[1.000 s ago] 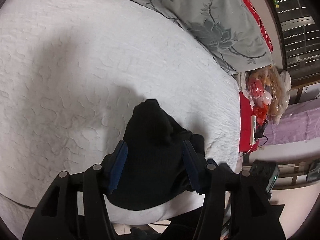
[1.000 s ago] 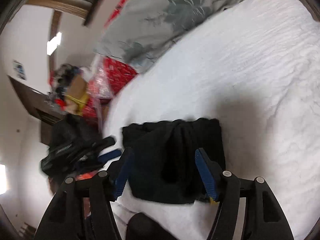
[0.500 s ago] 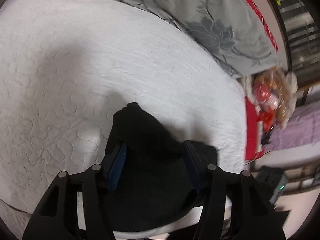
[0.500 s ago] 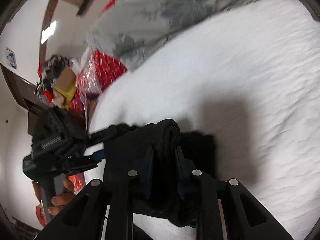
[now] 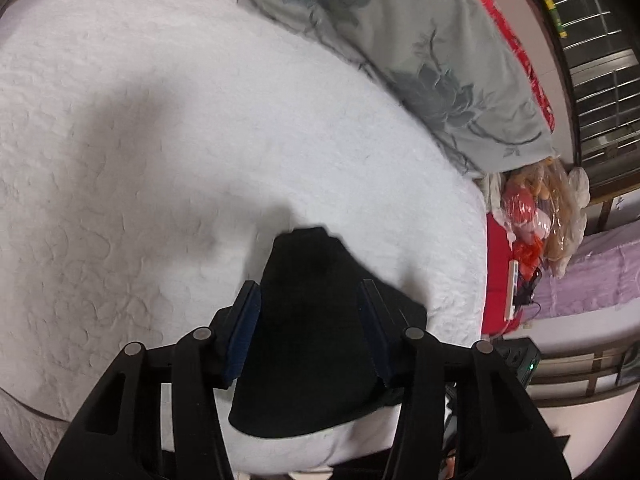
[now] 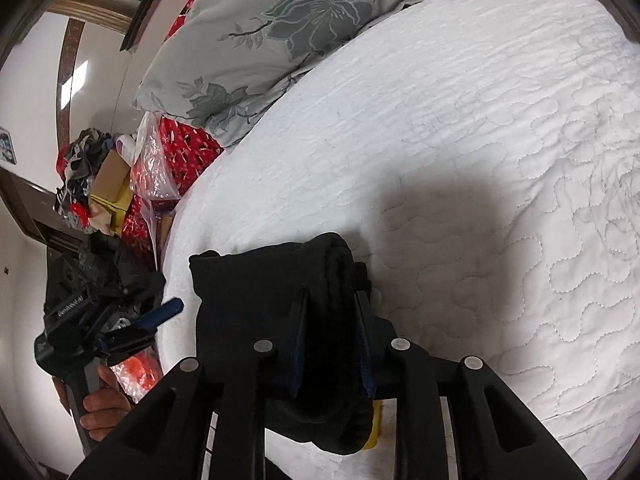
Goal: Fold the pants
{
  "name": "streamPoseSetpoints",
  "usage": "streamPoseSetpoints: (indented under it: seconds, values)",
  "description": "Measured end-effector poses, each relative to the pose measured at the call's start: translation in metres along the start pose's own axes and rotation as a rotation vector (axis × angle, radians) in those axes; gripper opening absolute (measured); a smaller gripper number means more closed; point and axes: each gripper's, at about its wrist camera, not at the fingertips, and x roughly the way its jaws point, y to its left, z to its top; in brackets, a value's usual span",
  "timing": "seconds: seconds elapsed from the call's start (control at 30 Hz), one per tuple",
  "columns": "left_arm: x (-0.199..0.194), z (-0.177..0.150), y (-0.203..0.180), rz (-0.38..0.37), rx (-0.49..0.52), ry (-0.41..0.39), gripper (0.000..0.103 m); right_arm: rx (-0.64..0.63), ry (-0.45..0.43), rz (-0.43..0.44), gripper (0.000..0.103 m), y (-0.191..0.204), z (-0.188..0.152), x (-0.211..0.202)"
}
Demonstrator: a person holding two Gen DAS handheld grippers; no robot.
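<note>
Both tools (image 5: pixel 310 330) (image 6: pixel 330 344) angled down, astride black pants (image 6: pixel 276 300).

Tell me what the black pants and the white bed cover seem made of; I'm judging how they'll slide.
Black pants: thick, soft, matte knit, maybe fleece or jersey; the bundled edge looks plush with no sheen. White bed cover: quilted matte fabric, probably cotton or a blend; wavy stitch lines and a puckered surface show.
</note>
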Motion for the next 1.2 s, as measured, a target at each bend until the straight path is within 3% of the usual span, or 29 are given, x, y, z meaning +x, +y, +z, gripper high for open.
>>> streamPoseSetpoints:
  seconds: [0.1,0.17,0.23,0.3,0.4,0.43,0.47,0.5,0.57,0.73,0.8,0.9,0.97,1.03,1.2]
  values:
    - [0.008,-0.014,-0.002,0.019,0.032,0.030,0.049,0.010,0.008,-0.002,0.028,0.001,0.000,0.000]
    - [0.008,-0.027,-0.006,0.026,0.077,0.030,0.049,0.032,0.010,0.021,0.036,-0.001,-0.001,-0.008]
    - [0.006,-0.039,-0.008,0.045,0.123,0.018,0.049,0.039,0.017,0.057,0.057,-0.002,-0.007,-0.016]
    - [0.010,-0.047,-0.008,0.067,0.151,0.022,0.053,0.024,0.029,0.048,0.062,-0.001,-0.018,-0.021]
    - [0.026,-0.056,-0.004,0.103,0.150,0.063,0.054,-0.041,0.052,-0.004,0.062,0.004,-0.028,-0.015]
    - [0.029,-0.057,-0.003,0.116,0.139,0.073,0.054,-0.065,0.049,-0.039,0.050,0.006,-0.031,-0.012]
    - [0.030,-0.059,-0.002,0.119,0.121,0.075,0.054,-0.068,0.062,-0.019,0.034,0.006,-0.033,-0.009]
    - [0.027,-0.062,0.000,0.107,0.102,0.069,0.054,-0.052,0.071,-0.006,0.025,0.005,-0.033,-0.010]
    - [0.023,-0.071,0.001,0.110,0.105,0.057,0.054,-0.049,0.042,0.025,0.023,0.005,-0.035,-0.021]
    - [0.034,-0.083,0.005,0.163,0.135,0.051,0.055,-0.062,0.093,-0.035,0.026,-0.014,-0.049,-0.009]
    - [0.027,-0.085,-0.001,0.177,0.156,0.041,0.054,-0.026,0.080,-0.027,0.036,-0.021,-0.050,-0.008]
    - [0.007,-0.085,-0.011,0.193,0.214,-0.007,0.054,-0.010,0.072,0.014,0.037,-0.017,-0.045,-0.019]
    - [-0.007,-0.076,-0.019,0.169,0.234,-0.057,0.054,-0.010,0.031,0.042,0.041,-0.013,-0.036,-0.032]
    - [-0.014,-0.063,-0.027,0.166,0.247,-0.083,0.054,0.006,-0.017,0.049,0.059,-0.011,-0.024,-0.041]
    - [0.006,-0.024,-0.039,0.191,0.220,-0.062,0.054,0.000,-0.039,-0.002,0.059,-0.001,0.000,-0.021]
